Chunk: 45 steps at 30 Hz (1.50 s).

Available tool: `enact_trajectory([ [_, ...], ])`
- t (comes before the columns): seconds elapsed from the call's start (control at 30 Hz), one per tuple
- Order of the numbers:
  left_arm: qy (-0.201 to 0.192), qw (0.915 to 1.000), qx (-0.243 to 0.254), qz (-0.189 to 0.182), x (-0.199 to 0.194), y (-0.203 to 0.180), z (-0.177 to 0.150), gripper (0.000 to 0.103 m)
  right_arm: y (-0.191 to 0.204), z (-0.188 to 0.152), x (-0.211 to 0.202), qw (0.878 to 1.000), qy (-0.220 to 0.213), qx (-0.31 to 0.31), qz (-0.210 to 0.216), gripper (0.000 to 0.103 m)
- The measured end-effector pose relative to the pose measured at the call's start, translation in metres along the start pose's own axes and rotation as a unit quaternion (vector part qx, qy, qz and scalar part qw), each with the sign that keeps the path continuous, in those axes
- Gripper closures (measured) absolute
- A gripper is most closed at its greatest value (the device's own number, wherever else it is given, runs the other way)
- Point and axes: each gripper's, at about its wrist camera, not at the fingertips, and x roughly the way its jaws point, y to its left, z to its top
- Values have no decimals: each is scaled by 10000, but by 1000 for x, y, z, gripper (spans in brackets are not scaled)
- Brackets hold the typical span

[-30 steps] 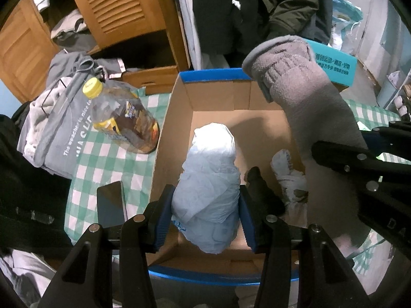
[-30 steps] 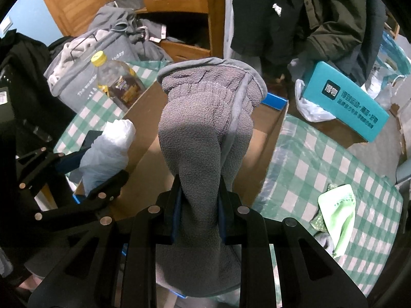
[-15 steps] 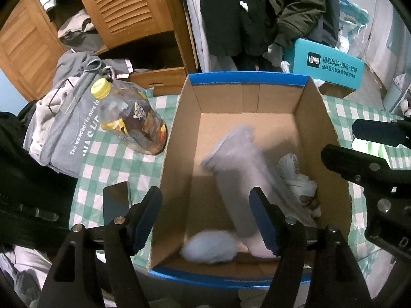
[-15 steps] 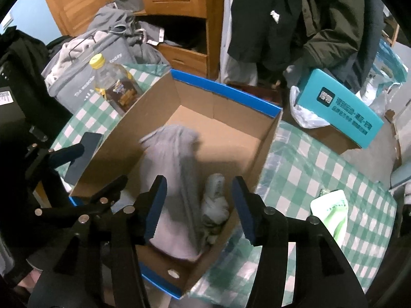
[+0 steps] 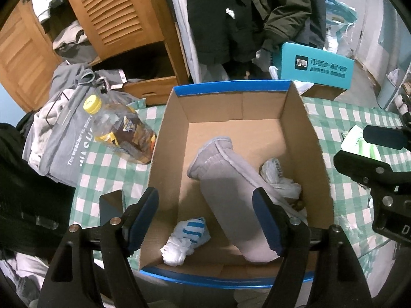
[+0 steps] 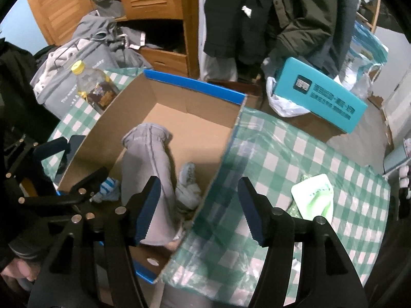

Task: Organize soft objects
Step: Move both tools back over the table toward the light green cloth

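An open cardboard box (image 5: pixel 169 138) (image 6: pixel 223 159) with a blue rim stands on the green checked table. Inside lie a long grey fleece piece (image 5: pixel 231 187) (image 6: pixel 151 159), a white and blue bundle (image 5: pixel 186 241) (image 6: pixel 109 187) in the near left corner and a pale knotted bag (image 5: pixel 280 179) (image 6: pixel 188 184) on the right. My left gripper (image 5: pixel 205 215) hovers over the box's near end, its jaws still opening and nothing between them. My right gripper (image 6: pixel 199 208) hangs above the box's right wall, jaws also opening and empty.
A bottle with a yellow cap (image 5: pixel 120 131) (image 6: pixel 95 87) lies left of the box beside a grey tote (image 5: pixel 64 143). A dark phone (image 5: pixel 110 205) rests near the left gripper. A green pouch (image 6: pixel 314 195) lies on the cloth (image 6: pixel 295 154) to the right. A teal box (image 6: pixel 321 97) sits beyond.
Both grippers opened. The pale bundle dropped from the left one and the grey fleece piece from the right one into the box. The right gripper shifted right, over the box wall.
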Motion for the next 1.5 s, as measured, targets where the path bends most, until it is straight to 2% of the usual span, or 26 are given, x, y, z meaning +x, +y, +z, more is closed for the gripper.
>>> enact_trajectory([
  [0.23,-52,9998,139,-109,-7,-17,1,26,-21,-10,-8,9998,-61,174,-126,34],
  [0.73,-106,9980,550,-296,-18,-68,5,23,-74,-34,-22,9977,-85,593,-332,33],
  [0.87,-42,9973,588,-441,-18,-82,7,23,-93,-46,-22,9964,-17,735,-429,33],
  [1.17,43,9963,682,-519,-16,-111,13,23,-133,-71,-18,9938,148,885,-663,33],
  [1.5,314,9934,910,-625,-5,-146,30,23,-172,-77,-11,9922,560,790,-790,33],
])
